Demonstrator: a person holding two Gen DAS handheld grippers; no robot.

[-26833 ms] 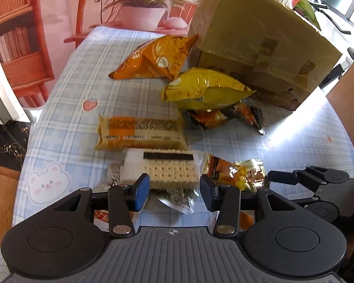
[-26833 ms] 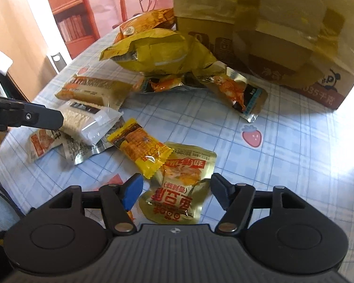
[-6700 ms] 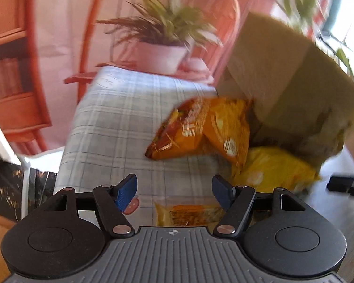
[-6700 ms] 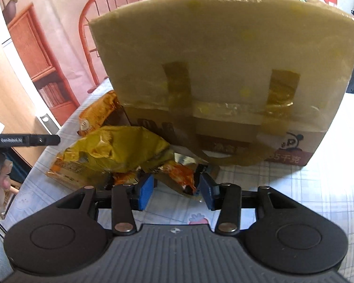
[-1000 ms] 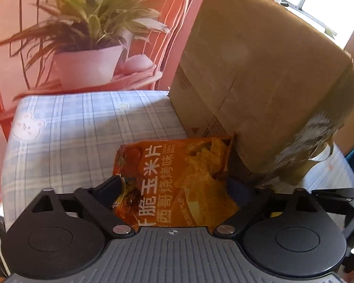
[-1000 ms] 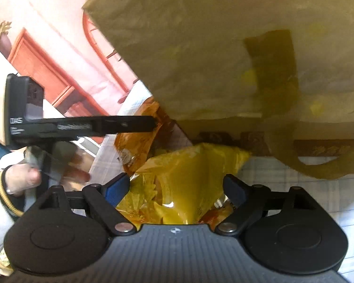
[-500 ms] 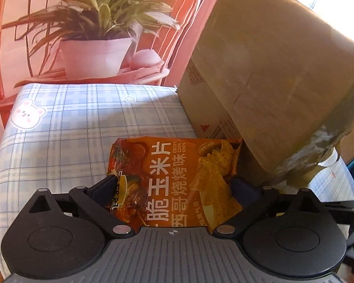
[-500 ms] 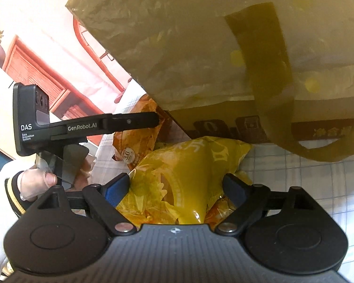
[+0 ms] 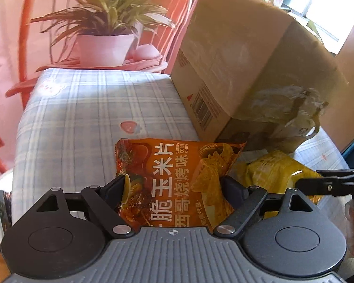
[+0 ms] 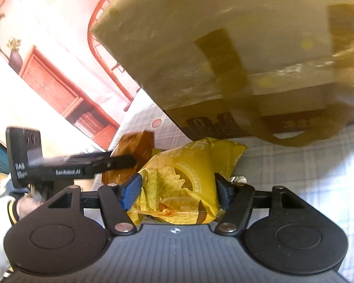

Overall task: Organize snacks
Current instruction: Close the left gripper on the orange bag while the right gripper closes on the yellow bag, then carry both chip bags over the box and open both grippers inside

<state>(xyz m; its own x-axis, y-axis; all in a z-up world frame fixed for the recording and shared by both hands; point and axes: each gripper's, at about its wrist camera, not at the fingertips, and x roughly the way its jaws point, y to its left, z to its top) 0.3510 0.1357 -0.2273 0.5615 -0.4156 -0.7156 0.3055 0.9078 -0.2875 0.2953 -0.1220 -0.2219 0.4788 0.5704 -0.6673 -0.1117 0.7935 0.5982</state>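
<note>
An orange corn chips bag (image 9: 172, 179) lies on the checked tablecloth (image 9: 82, 118), between the fingers of my left gripper (image 9: 173, 185). Its jaws are closing and both pads touch the bag's side edges. Beside it on the right sits a yellow chips bag (image 9: 271, 172). In the right wrist view that yellow bag (image 10: 188, 176) fills my right gripper (image 10: 177, 188), whose jaws are closing with both pads pressed into its sides. The orange bag (image 10: 132, 148) shows behind it, with one finger (image 10: 101, 162) of the left gripper across it.
A big cardboard box (image 9: 236, 59) wrapped in clear film stands just behind both bags, with loose tape loops hanging from it (image 10: 295, 139). A potted plant (image 9: 103, 47) and a red chair are past the table's far edge. A sleeved hand (image 10: 23, 205) holds the left gripper.
Both grippers have drawn back from the box, and each bag has stayed between its jaws. The right jaws have narrowed onto the yellow bag. The left jaws have narrowed a little.
</note>
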